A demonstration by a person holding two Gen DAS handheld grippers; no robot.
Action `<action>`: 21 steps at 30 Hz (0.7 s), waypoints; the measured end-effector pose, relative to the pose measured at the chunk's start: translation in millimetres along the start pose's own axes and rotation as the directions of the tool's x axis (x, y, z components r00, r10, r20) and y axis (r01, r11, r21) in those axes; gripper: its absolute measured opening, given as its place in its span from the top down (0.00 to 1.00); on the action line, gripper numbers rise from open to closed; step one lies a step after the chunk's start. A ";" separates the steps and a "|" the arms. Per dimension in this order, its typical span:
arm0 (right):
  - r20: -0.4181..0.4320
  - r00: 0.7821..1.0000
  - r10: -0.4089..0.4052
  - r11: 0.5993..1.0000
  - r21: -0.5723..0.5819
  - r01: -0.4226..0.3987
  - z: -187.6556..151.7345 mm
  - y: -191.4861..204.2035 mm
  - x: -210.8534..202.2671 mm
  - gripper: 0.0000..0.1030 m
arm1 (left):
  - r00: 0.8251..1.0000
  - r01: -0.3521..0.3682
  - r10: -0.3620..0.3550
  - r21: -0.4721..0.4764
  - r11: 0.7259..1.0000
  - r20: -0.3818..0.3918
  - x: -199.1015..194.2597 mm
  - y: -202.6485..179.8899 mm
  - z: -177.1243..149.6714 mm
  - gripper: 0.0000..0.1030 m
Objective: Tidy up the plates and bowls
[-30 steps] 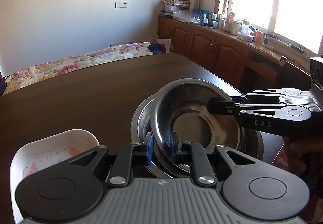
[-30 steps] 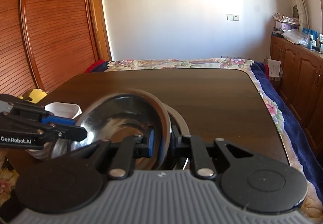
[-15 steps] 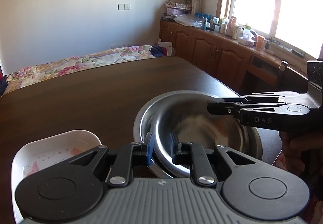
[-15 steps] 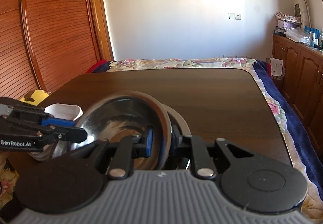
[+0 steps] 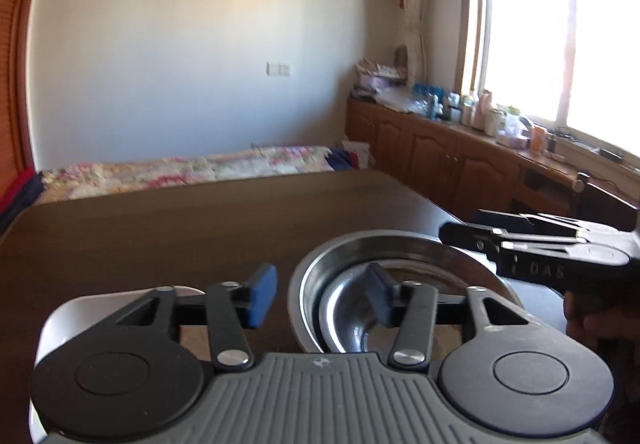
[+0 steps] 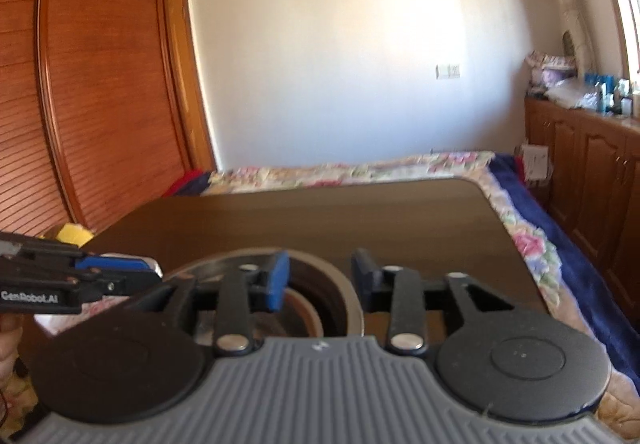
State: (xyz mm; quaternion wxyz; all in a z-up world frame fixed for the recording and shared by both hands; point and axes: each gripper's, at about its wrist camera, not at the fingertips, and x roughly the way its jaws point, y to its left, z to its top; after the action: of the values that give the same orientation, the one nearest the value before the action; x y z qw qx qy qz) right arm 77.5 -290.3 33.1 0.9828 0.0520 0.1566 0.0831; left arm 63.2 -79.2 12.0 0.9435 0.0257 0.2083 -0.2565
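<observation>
Two steel bowls sit nested on the dark wooden table: the smaller bowl lies inside the larger bowl. My left gripper is open and empty, lifted above the bowls' near rim. My right gripper is open and empty, just above the nested bowls from the other side; it also shows in the left wrist view. A white rectangular dish lies left of the bowls, mostly hidden behind my left gripper.
A bed with a floral cover lies past the table's far edge. Wooden cabinets with bottles run under the window at right. A wooden wardrobe stands at left. A yellow object sits beyond the table's left corner.
Both grippers let go of the smaller steel bowl, which settled flat inside the larger one. Both opened and lifted, the views tilting upward.
</observation>
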 end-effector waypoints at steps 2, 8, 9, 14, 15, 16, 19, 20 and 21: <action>0.024 0.999 -0.024 0.999 -0.024 0.025 -5.1 2.3 0.0 0.42 | 1.000 -0.024 0.024 0.004 1.000 0.019 0.0 -0.8 -4.5 0.30; 0.036 0.998 -0.045 0.999 -0.027 0.046 -21.3 5.1 4.7 0.28 | 0.997 -0.057 0.058 -0.015 0.998 0.053 2.8 -1.7 -16.5 0.14; 0.039 0.998 -0.044 0.999 -0.017 0.045 -22.9 4.6 5.2 0.26 | 0.996 -0.063 0.063 -0.013 0.998 0.055 3.2 -2.7 -18.4 0.14; 0.065 0.996 -0.061 0.998 -0.008 0.062 -28.5 7.4 2.0 0.16 | 0.995 -0.077 0.077 -0.005 0.997 0.062 4.1 -8.3 -25.7 0.14; 0.071 0.995 -0.063 0.998 -0.002 0.064 -29.6 7.4 1.2 0.16 | 0.996 -0.073 0.073 -0.006 0.997 0.059 4.7 -9.3 -26.5 0.14; 0.072 0.995 -0.064 0.998 0.005 0.064 -30.7 6.9 1.1 0.15 | 0.996 -0.068 0.068 -0.005 0.998 0.054 5.1 -10.0 -27.6 0.15; 0.071 0.996 -0.059 0.998 0.038 0.057 -35.0 5.5 2.1 0.15 | 0.997 -0.064 0.063 0.004 0.998 0.041 6.2 -12.7 -30.3 0.19; 0.067 0.996 -0.059 0.997 0.046 0.056 -36.4 4.9 3.1 0.15 | 0.997 -0.062 0.062 0.006 0.998 0.038 6.6 -13.2 -30.7 0.22; 0.064 0.996 -0.057 0.997 0.052 0.053 -37.8 4.9 4.0 0.15 | 0.998 -0.061 0.061 0.005 0.998 0.034 7.2 -13.4 -30.6 0.24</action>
State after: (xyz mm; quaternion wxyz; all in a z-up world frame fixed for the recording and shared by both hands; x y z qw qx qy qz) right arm 68.6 -281.9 -3.2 0.9877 0.0751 0.1277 0.0503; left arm 50.5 -89.5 -18.1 0.9542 0.0306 0.1905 -0.2287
